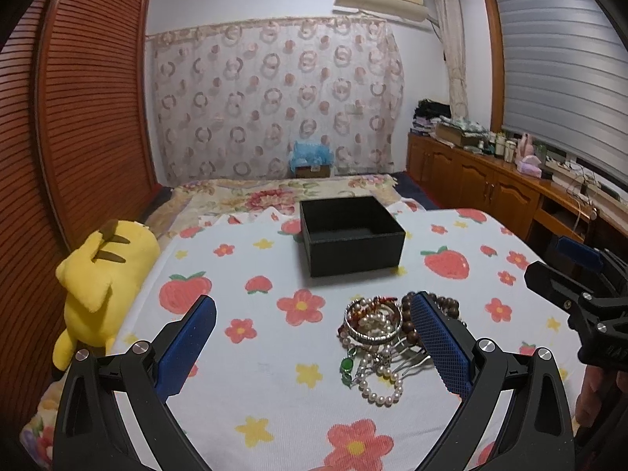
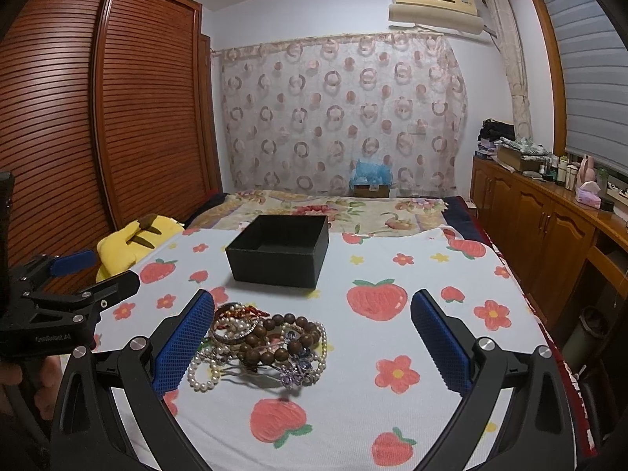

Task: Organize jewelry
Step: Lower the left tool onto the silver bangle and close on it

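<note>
A tangled pile of jewelry (image 1: pixel 376 337) lies on the strawberry-print sheet (image 1: pixel 255 384): a silver bangle (image 1: pixel 373 320), pearl strands (image 1: pixel 382 386), brown wooden beads (image 1: pixel 447 304), a green pendant (image 1: pixel 346 365). The pile also shows in the right wrist view (image 2: pixel 263 347). An open, empty black box (image 1: pixel 351 235) stands behind it, also in the right wrist view (image 2: pixel 280 251). My left gripper (image 1: pixel 314 341) is open, its right finger beside the pile. My right gripper (image 2: pixel 312 341) is open, its left finger beside the pile. Both are empty.
A yellow plush toy (image 1: pixel 100 274) lies at the bed's left edge by the wooden wardrobe (image 1: pixel 78 117). A wooden cabinet (image 2: pixel 549 227) with clutter runs along the right. The right gripper shows at the left view's right edge (image 1: pixel 577 294).
</note>
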The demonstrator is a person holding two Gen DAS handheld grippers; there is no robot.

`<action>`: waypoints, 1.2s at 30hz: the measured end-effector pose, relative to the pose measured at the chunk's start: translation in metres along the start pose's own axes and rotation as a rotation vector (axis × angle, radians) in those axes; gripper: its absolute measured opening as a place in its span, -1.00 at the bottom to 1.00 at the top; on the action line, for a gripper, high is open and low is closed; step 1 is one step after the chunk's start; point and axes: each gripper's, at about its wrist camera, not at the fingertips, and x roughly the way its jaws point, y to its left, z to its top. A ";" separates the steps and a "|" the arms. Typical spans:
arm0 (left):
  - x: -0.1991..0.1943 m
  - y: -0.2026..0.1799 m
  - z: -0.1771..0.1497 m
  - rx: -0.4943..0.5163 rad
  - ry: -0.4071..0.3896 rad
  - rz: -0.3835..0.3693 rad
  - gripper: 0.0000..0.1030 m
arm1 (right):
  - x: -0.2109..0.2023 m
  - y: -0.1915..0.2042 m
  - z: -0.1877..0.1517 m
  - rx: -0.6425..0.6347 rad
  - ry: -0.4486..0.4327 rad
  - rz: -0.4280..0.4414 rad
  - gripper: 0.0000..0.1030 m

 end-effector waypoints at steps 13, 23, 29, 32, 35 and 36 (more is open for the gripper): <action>0.043 -0.003 -0.021 0.049 0.132 -0.085 0.86 | 0.030 -0.022 -0.026 -0.050 0.136 0.043 0.55; 0.084 -0.006 -0.022 0.063 0.253 -0.193 0.86 | 0.042 -0.017 -0.033 -0.076 0.187 0.065 0.45; 0.110 -0.017 -0.023 0.094 0.313 -0.230 0.66 | 0.045 -0.021 -0.036 -0.073 0.204 0.060 0.45; 0.119 -0.023 -0.023 0.111 0.336 -0.242 0.51 | 0.045 -0.025 -0.038 -0.062 0.207 0.056 0.45; 0.123 -0.026 -0.022 0.124 0.350 -0.251 0.44 | 0.045 -0.026 -0.039 -0.061 0.207 0.055 0.45; 0.125 -0.028 -0.022 0.132 0.355 -0.253 0.44 | 0.045 -0.026 -0.040 -0.061 0.207 0.055 0.45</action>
